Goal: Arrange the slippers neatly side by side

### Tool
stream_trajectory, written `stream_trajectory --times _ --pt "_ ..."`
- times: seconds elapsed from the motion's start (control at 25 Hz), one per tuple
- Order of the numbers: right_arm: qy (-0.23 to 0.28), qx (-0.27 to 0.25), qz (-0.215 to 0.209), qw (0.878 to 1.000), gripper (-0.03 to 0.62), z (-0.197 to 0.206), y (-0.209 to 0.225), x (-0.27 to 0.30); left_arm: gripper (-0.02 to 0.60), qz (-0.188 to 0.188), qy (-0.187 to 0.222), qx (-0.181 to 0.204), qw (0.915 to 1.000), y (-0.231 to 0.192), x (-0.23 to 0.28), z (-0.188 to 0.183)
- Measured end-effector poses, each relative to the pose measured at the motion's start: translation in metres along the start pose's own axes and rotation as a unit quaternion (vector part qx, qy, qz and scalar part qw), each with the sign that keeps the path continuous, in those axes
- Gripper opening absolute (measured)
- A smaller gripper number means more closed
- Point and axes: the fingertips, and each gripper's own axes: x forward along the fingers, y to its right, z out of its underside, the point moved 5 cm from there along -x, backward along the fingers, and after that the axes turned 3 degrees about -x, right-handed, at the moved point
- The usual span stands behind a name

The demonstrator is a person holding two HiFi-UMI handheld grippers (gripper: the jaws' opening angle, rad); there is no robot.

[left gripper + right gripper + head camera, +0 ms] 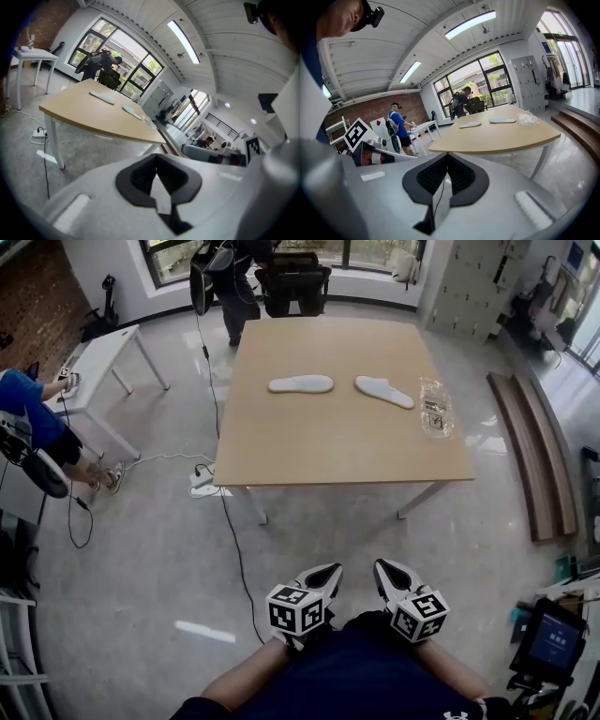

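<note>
Two white slippers lie apart on the wooden table: the left slipper lies level across it, the right slipper is angled down to the right. Both also show far off in the left gripper view, left slipper, right slipper, and in the right gripper view, left slipper, right slipper. My left gripper and right gripper are held close to my body, well short of the table's near edge, both shut and empty.
A crumpled clear plastic bag lies near the table's right edge. A power strip and cable lie on the floor by the table's left front leg. A person stands behind the table; another person sits at the left by a white table.
</note>
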Motion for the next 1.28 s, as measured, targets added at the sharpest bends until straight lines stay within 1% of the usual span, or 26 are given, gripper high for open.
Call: stream_trajectory --times 0.16,0.28,0.4,0.6,0.8,1.0,1.28 --pt "-0.007 0.005 -0.001 1.000 0.011 0.002 0.018 0.015 0.003 0.003 -0.013 -0.003 0.9999 -0.008 0.022 -0.006" --pt "-0.007 0.011 -0.005 1.000 0.011 0.002 0.013 0.018 0.003 -0.001 -0.017 -0.002 0.9998 -0.009 0.016 -0.006" --pt "-0.003 0.013 -0.017 1.000 0.011 -0.003 0.011 0.025 0.003 -0.015 -0.013 0.000 0.9998 -0.013 0.012 -0.013" --pt "0.005 0.010 -0.052 0.999 0.011 -0.039 0.068 0.057 0.003 -0.045 0.005 0.004 0.9990 -0.010 0.065 -0.052" --pt "0.013 0.010 -0.074 0.997 0.011 -0.069 0.112 0.074 0.003 -0.056 0.013 0.019 0.9982 0.004 0.108 -0.081" --pt "0.019 0.012 -0.094 0.995 0.011 -0.090 0.148 0.085 0.003 -0.075 0.023 0.021 0.9967 0.012 0.140 -0.102" --pt "0.028 0.025 -0.100 0.994 0.011 -0.109 0.195 0.091 0.003 -0.086 0.028 0.025 0.9956 0.024 0.179 -0.119"
